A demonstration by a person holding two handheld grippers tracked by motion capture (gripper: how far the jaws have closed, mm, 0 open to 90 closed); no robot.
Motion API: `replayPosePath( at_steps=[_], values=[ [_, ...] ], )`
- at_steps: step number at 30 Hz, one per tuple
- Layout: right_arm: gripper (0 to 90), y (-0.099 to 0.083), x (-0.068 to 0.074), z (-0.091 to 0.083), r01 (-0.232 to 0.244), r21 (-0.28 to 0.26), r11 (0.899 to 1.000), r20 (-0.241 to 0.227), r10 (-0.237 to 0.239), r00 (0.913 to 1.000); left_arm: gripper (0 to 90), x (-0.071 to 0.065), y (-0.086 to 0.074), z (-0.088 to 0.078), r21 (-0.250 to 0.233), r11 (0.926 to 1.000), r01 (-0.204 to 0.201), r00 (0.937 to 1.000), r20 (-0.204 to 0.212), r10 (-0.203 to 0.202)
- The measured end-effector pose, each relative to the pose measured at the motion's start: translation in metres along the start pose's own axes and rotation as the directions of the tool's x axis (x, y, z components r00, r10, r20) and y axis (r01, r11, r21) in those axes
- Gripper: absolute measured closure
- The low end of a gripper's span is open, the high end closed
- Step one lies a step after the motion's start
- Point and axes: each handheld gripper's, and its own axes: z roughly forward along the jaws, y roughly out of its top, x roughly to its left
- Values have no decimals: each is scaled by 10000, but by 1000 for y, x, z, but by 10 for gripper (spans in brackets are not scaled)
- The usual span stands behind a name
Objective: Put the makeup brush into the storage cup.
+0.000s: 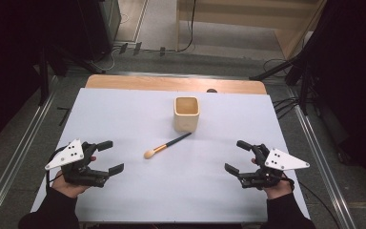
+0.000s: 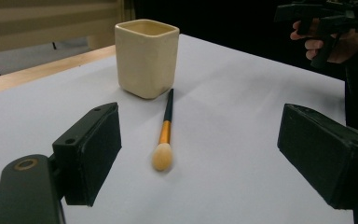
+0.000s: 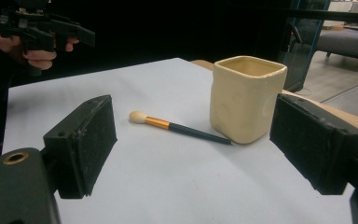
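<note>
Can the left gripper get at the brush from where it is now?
Probably yes. The left gripper stands open and empty, and bare table lies between it and the brush. The cup sits beyond the handle end, off that path.

There is 1 cream, square-sided ceramic cup [image 1: 187, 113], standing upright toward the far edge of the white-covered table [image 1: 138, 191], near the middle of that edge. There is 1 makeup brush [image 1: 167, 145] with a pale round tip, an orange ferrule and a dark slim handle, lying flat near the table's centre, its handle end just beside the cup's base. There are 2 black two-jaw grippers: 1 left gripper [image 1: 109, 156] by the near left corner and 1 right gripper [image 1: 236, 156] by the near right corner. Each carries 1 grey three-cornered plate, 2 in all.
</note>
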Motion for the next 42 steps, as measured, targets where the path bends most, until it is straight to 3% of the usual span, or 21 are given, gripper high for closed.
replayPosePath(
  at_steps=[18, 42],
  values=[
    [150, 2, 1, 0, -10, -75, 10000, -83, 9, 10000, 143, 0, 1, -2, 14, 9992, 405, 9992, -70, -404],
    [150, 2, 1, 1, -80, -32, 10000, -78, 80, 9999, 150, 1, 2, -2, 38, 9988, 480, 9988, -82, -480]
  ],
)
